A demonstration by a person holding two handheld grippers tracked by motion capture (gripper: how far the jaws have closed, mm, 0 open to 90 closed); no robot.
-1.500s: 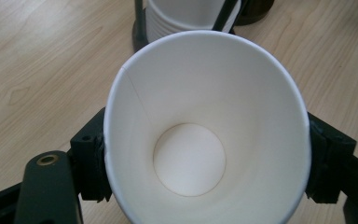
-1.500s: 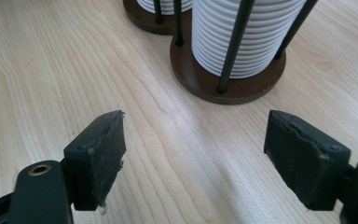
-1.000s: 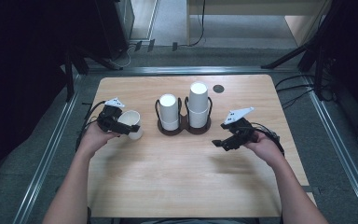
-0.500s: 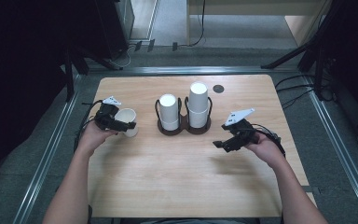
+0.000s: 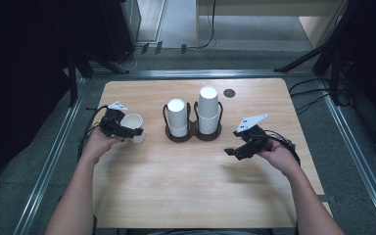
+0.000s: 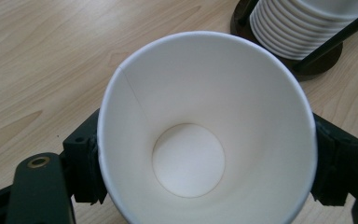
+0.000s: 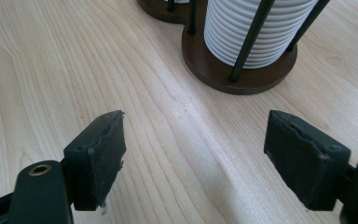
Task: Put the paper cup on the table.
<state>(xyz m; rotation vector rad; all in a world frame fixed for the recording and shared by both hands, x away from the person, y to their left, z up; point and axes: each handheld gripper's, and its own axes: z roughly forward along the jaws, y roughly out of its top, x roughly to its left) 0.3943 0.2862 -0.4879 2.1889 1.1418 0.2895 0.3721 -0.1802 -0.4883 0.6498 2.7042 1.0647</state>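
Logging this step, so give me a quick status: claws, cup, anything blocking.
Left claw shut on paper cup, cup upright on the table. Right claw open, empty. Cup rack beside it, nothing blocking.

White paper cup (image 6: pixel 205 140); dark brown holder (image 7: pixel 242 70); light woodgrain table (image 5: pixel 186 196).

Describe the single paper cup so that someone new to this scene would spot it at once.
On the wooden table, look left of the dark two-post cup holder with its two upside-down stacks. The single paper cup sits between the jaws of the left claw; unlike the stacked cups, it is alone with its mouth open.
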